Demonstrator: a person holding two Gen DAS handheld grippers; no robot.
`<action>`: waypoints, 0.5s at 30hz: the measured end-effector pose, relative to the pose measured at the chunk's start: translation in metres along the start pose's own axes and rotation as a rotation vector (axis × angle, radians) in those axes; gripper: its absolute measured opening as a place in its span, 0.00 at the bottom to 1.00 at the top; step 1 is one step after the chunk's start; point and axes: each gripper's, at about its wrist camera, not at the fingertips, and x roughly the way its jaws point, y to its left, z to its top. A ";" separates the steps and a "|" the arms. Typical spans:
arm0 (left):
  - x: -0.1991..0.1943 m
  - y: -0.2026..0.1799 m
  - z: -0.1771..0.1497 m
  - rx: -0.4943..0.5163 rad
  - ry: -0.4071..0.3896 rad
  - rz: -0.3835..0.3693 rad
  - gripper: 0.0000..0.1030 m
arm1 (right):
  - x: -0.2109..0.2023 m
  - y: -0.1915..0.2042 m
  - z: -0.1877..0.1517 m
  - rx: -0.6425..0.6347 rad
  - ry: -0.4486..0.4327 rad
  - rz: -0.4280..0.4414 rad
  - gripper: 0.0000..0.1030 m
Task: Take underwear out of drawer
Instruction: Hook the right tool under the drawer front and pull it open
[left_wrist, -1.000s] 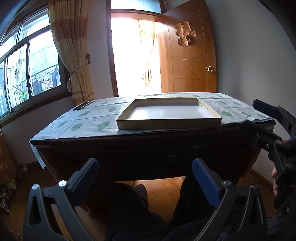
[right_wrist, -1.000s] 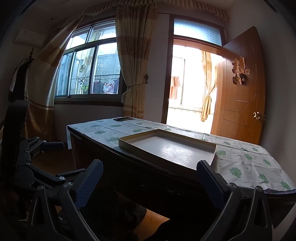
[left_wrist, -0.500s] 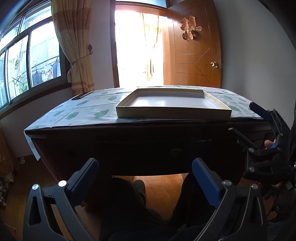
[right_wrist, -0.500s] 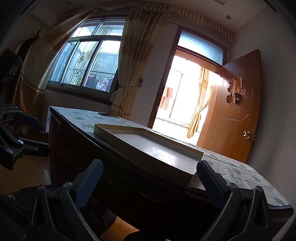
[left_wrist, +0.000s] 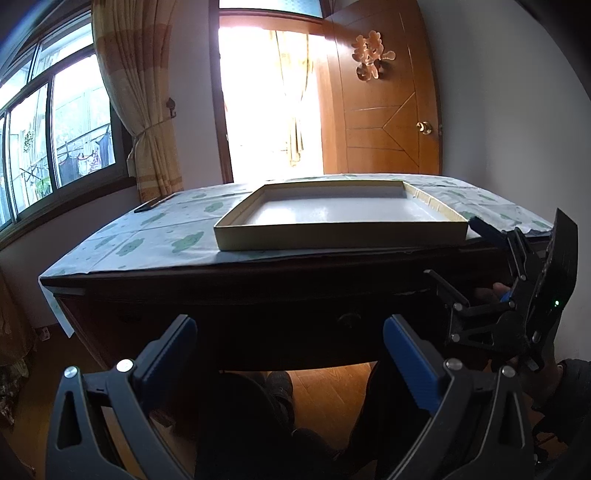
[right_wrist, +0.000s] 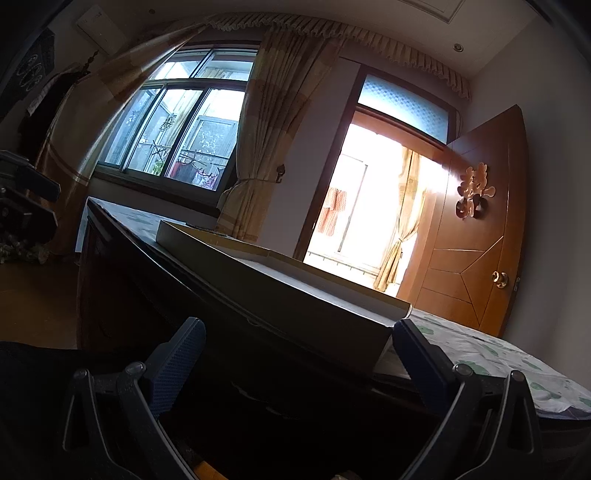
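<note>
Two tongs, both spread wide with nothing between the pads. Left wrist view: left gripper held low before the dark wooden desk; drawer straight ahead of its tips, still closed, its round knob just above and between the blue pads; right gripper seen off to its right, level with the desk edge, also released; shallow cardboard tray on the patterned cloth above and beyond the tips. Right wrist view: right gripper tilted upward close under the desk rim, tray side directly over its tips, drawer front lost in shadow. Step judged: approach, opening not yet begun. Next move likely calls for one set of tongs to close on the knob and draw outward. Underwear: not visible, presumably inside the closed drawer; appearance cannot be told
</note>
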 end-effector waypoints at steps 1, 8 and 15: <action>0.004 -0.001 0.001 0.000 0.002 0.005 1.00 | 0.000 -0.001 -0.002 -0.003 -0.007 0.004 0.99; 0.015 -0.010 0.002 -0.004 0.036 -0.011 1.00 | 0.018 -0.010 -0.017 0.014 0.024 0.020 0.99; 0.016 -0.015 0.000 -0.006 0.053 -0.011 1.00 | 0.020 -0.009 -0.021 -0.024 -0.007 0.039 0.99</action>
